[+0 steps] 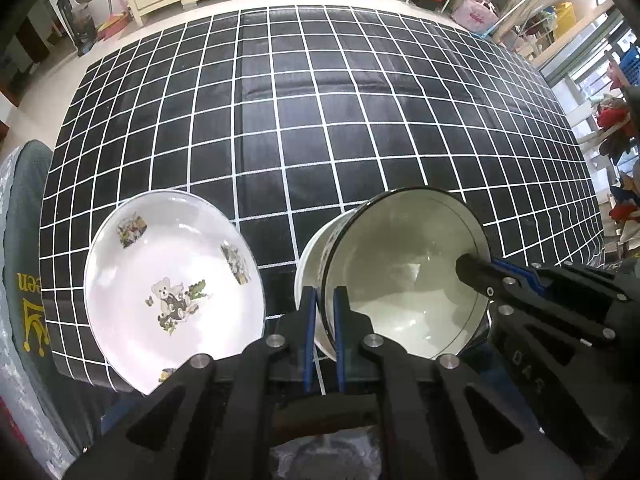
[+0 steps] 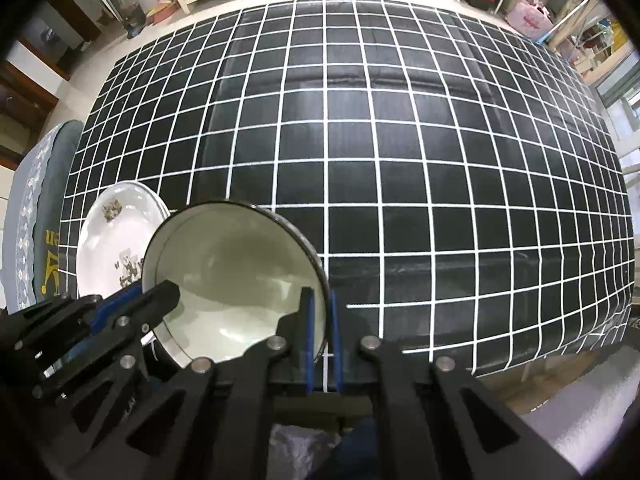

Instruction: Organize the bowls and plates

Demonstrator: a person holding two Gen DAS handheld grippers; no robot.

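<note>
Two hand-held grippers clamped one bowl (image 1: pixel 400 280) at lower centre: left hand-held gripper (image 1: pixel 324 300) on its left rim, right hand-held gripper (image 2: pixel 320 304) opposite. Plate (image 1: pixel 172 280) lay lower left on the checked surface (image 1: pixel 320 120).

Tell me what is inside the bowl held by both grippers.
The bowl looks empty: only its glossy pale inside shows. Parts of the inner wall are covered by the left gripper and the right gripper clamped on its rim.

Bowl (image 1: pixel 400 272) right of plate (image 1: pixel 172 280), on table (image 1: pixel 320 120).
</note>
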